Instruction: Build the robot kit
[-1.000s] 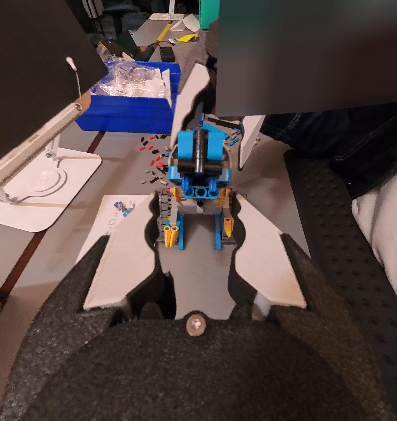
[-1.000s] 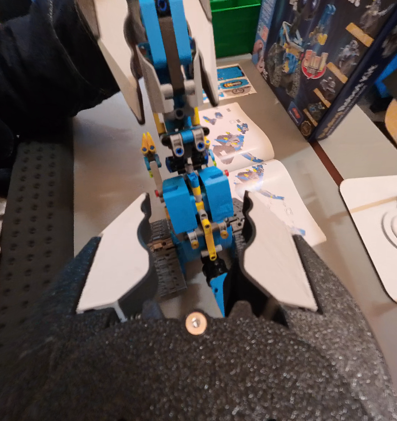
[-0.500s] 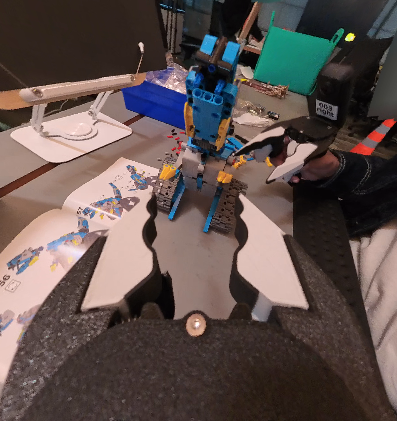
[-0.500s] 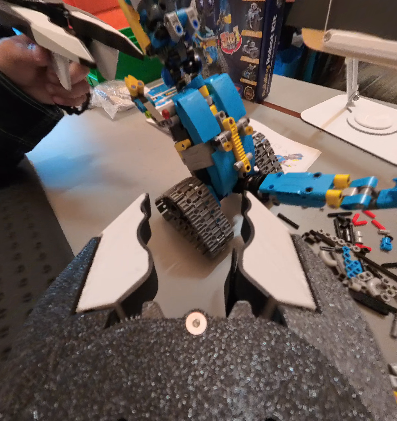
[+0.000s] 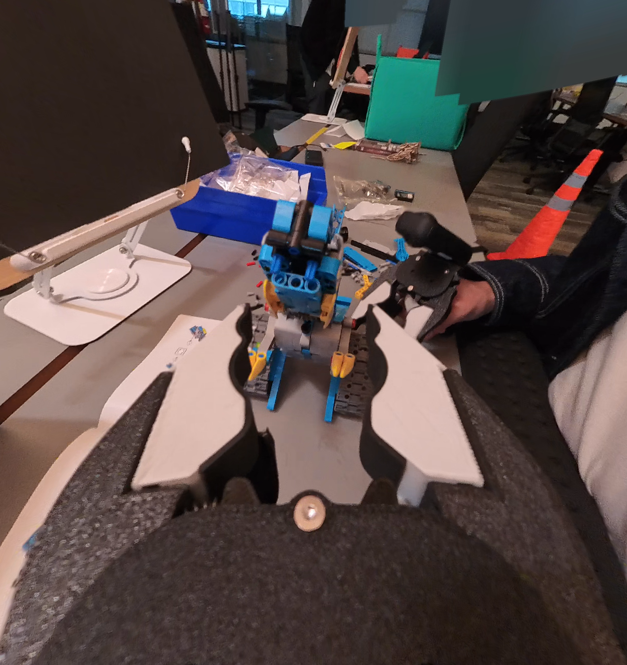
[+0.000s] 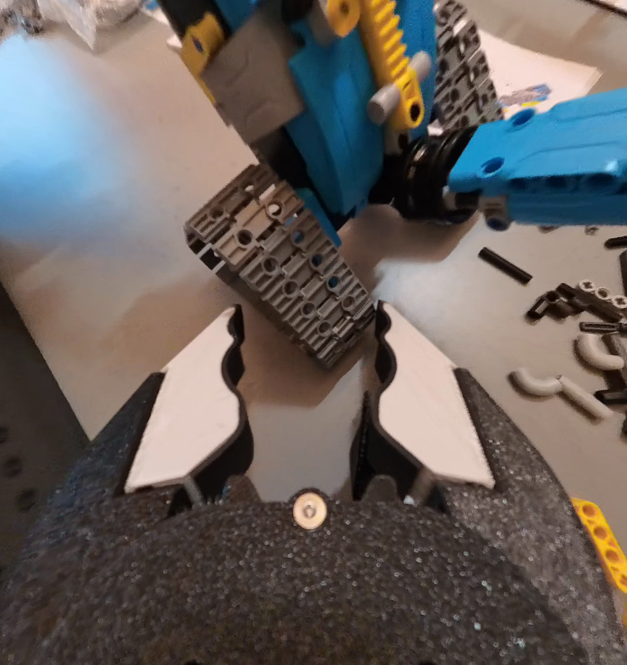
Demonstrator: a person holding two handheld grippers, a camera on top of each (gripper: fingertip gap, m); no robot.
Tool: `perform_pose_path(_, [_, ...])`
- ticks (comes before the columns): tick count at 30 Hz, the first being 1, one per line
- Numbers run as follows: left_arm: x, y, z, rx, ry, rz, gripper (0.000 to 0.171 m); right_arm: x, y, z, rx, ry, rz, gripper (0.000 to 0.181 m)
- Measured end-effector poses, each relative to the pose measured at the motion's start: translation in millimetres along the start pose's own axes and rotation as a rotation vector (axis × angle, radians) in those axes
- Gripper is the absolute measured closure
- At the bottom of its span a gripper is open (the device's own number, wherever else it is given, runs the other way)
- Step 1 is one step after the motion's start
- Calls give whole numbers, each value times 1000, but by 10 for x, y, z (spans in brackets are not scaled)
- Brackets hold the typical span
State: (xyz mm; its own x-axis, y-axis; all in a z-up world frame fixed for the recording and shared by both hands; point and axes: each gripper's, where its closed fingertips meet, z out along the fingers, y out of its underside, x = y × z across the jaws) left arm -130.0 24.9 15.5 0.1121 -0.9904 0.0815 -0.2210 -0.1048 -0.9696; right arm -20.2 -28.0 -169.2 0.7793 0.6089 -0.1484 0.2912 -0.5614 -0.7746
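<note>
A: What lies ahead of the left hand-held gripper [image 5: 306, 324]?

B: The grey desk [image 5: 70, 388]; on it a blue, grey and yellow brick-built tracked robot model [image 5: 301, 309], upright between the parted fingertips, nothing gripped. Left of it, an open white instruction booklet [image 5: 182, 352]; far left, a blue plastic bin of clear bags [image 5: 247, 208]

A: And the right hand-held gripper [image 6: 308, 313]?

B: Spread wide, empty, fingertips just beside the model's grey track [image 6: 286, 273]. To its right, loose black and grey small pieces [image 6: 592, 345] and a yellow holed beam [image 6: 607, 550]
</note>
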Motion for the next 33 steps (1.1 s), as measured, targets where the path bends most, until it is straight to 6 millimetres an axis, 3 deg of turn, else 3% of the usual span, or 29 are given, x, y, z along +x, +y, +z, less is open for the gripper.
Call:
perform_pose_path(3, [-19, -66, 76, 43, 26, -8, 116, 10, 47, 52, -22, -3, -24, 111])
perform_pose_path(6, [-64, -171, 93, 119, 20, -15, 121, 22, 56, 53, -38, -48, -45, 138])
perform_pose_path(12, [-87, -171, 12, 125, 12, -17, 130, -43, 27, 98, -60, -175, -76, 139])
perform_pose_path(16, [13, -141, -173, 112, 12, -16, 130, -239, 30, 132, -79, -290, -151, 140])
perform_pose_path(22, [177, 20, -631, 141, -52, -70, 130, -574, 5, 249, -99, -399, -232, 140])
perform_pose_path(28, [212, 285, -929, 219, -96, -150, 130, -654, -22, 324, -131, -443, -255, 139])
perform_pose_path(33, [214, 326, -979, 260, -105, -165, 130, -675, -26, 349, -144, -438, -218, 137])
